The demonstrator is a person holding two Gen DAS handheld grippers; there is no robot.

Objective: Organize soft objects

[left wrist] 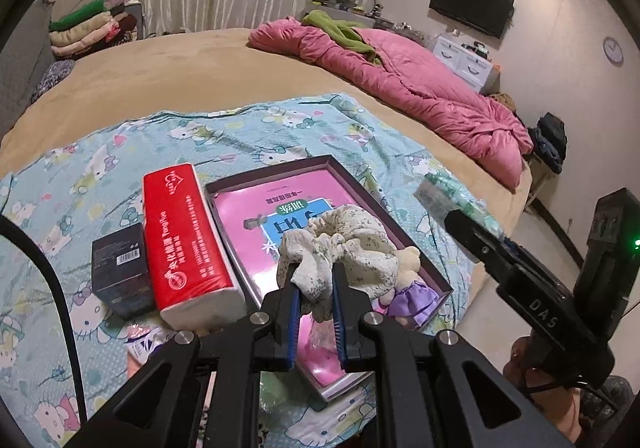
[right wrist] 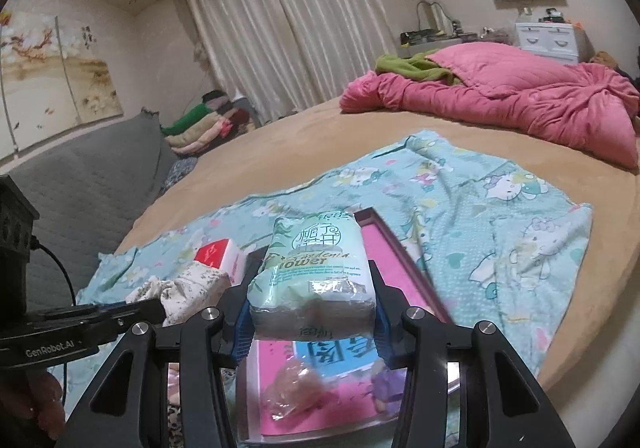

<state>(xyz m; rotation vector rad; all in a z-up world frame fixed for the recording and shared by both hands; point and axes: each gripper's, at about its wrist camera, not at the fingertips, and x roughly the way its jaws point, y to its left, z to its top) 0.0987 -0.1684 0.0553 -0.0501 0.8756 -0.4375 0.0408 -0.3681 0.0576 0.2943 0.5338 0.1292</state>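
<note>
My left gripper (left wrist: 314,280) is shut on a cream floral scrunchie (left wrist: 344,244) and holds it above a shallow box (left wrist: 280,171) with a pink book inside. A small doll in a purple dress (left wrist: 404,298) lies in the box. My right gripper (right wrist: 312,308) is shut on a pale green tissue pack (right wrist: 314,272), held above the same box (right wrist: 396,248). The tissue pack (left wrist: 456,199) and right gripper (left wrist: 460,221) also show in the left wrist view. The scrunchie (right wrist: 188,288) shows at left in the right wrist view.
A red tissue pack (left wrist: 184,236) and a small black box (left wrist: 120,272) lie left of the box on a Hello Kitty sheet (left wrist: 100,167). A pink quilt (left wrist: 420,95) lies far right on the tan bed. Folded blankets (left wrist: 92,27) are stacked beyond.
</note>
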